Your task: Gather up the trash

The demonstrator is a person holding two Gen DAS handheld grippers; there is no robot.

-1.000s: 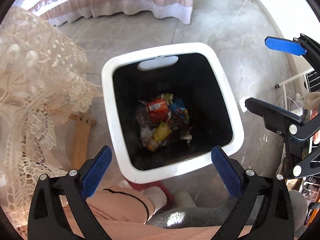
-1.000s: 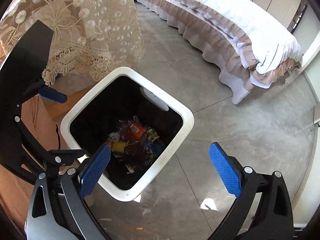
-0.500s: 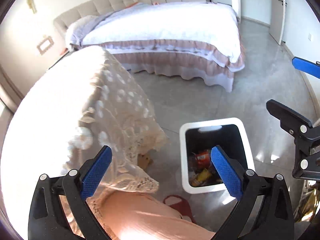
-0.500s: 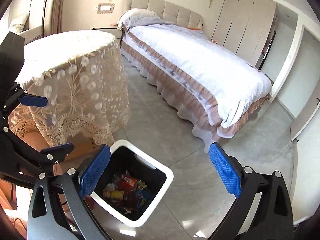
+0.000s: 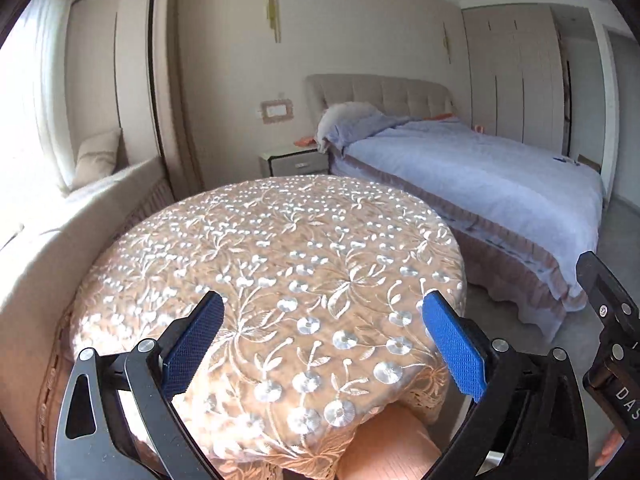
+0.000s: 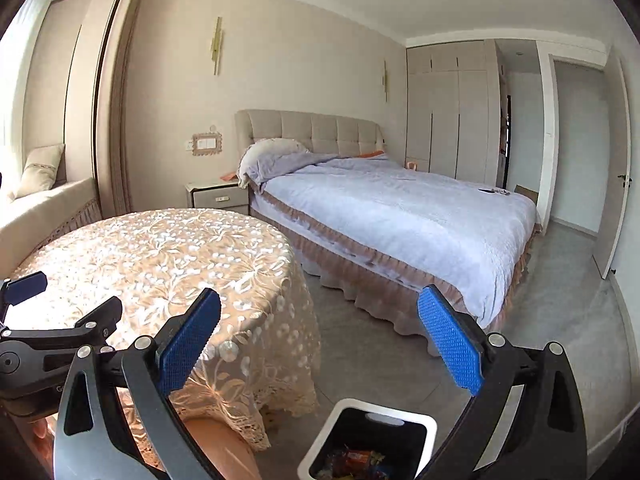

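- The bed (image 6: 400,216) and the round desk (image 5: 272,272) under its lace cloth fill both views; no loose trash shows on either, so the step in hand seems to be a scan of the room for anything left.
- The bin (image 6: 370,440) stands on the floor by the desk, with bright wrappers (image 6: 352,460) at its bottom; a good scan sweeps slowly across desk, floor and bed.
- The left gripper (image 5: 320,344) hovers above the desk, fingers spread and empty.
- The right gripper (image 6: 320,340) hangs over the floor, fingers likewise spread and empty.
- One second earlier both cameras looked straight down into the bin; since then both have tilted up to the room.
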